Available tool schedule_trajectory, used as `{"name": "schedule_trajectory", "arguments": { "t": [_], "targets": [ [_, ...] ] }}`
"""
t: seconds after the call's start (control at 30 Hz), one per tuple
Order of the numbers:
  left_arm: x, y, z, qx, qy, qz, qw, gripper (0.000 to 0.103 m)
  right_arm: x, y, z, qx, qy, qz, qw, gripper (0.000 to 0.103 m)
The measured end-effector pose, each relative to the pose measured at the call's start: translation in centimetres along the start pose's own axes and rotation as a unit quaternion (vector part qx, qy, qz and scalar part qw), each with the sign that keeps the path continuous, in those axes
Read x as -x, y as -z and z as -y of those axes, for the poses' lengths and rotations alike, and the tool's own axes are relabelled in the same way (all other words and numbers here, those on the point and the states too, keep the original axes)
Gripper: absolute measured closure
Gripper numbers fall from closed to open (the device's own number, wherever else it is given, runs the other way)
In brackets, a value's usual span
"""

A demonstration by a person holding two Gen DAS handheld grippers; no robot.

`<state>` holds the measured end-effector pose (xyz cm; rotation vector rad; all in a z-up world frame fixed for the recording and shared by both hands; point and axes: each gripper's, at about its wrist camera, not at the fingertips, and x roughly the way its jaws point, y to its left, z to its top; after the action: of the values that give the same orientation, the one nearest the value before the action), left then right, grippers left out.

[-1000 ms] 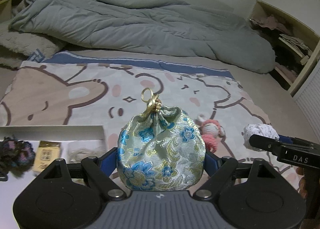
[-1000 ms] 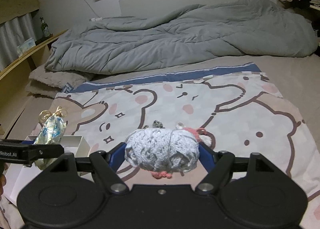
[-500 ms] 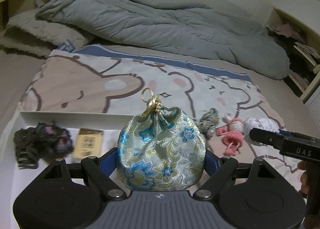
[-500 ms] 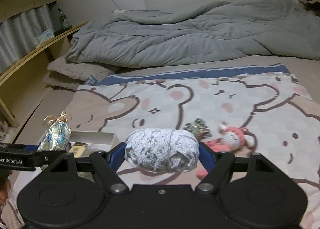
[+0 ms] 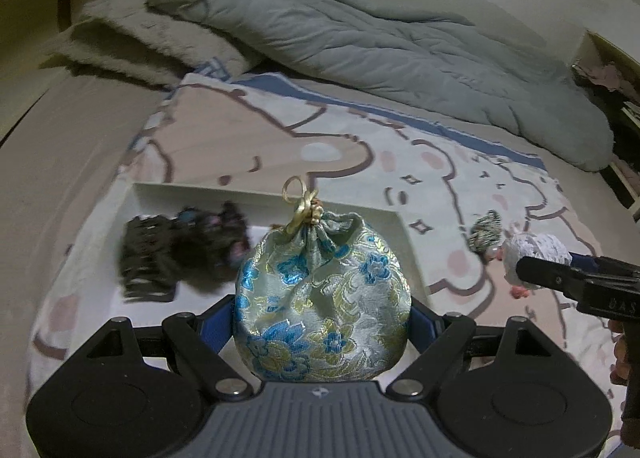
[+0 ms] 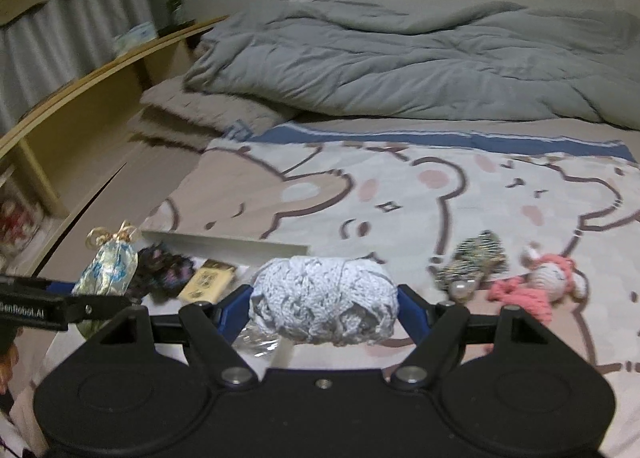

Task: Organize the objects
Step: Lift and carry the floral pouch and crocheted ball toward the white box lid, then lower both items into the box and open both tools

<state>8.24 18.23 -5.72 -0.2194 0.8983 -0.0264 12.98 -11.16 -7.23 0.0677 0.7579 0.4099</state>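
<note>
One brocade pouch (image 5: 322, 298), one yarn ball (image 6: 324, 300) — two crocheted toys (image 6: 554, 278) (blurred).

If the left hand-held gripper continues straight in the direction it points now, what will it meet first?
Most likely the white tray on the bed: the left hand-held gripper, shut on the brocade pouch, points down toward its floor beside the dark knitted item. Depth is unclear.

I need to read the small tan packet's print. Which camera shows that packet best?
The right wrist view: the tan packet lies unobstructed in the white tray, though its print is too blurred to read. In the left wrist view the brocade pouch hides it.
</note>
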Motion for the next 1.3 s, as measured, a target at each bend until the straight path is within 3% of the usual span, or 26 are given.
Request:
{"name": "schedule_trajectory", "arguments": {
  "t": [0.6, 0.77, 1.07, 1.23, 1.3],
  "targets": [
    [-0.3, 3.7, -9.4, 0.013, -0.060, -0.040, 0.9973, 0.018, -4.3, 2.2, -10.1, 0.092, -0.077, -0.049, 0.992, 0.026],
    [-0.6, 4.5, -11.1, 0.008, -0.069, -0.051, 0.9962, 0.018, -5.8, 3.1, -13.2, 0.143, -0.106, -0.067, 0.982, 0.026],
    [-0.7, 5.0, -11.7, 0.001, -0.046, -0.054, 0.9975, 0.017, -8.8, 5.4, -17.3, 0.192, -0.152, -0.102, 0.964, 0.026],
    [-0.5, 4.9, -11.4, 0.004, -0.042, -0.047, 0.9980, 0.010, -9.3, 6.5, -18.9, 0.229, -0.173, -0.114, 0.951, 0.025],
    [-0.2, 4.7, -11.2, 0.002, -0.041, -0.039, 0.9984, 0.009, -9.3, 6.7, -19.2, 0.232, -0.180, -0.113, 0.949, 0.013]
  ]
}}
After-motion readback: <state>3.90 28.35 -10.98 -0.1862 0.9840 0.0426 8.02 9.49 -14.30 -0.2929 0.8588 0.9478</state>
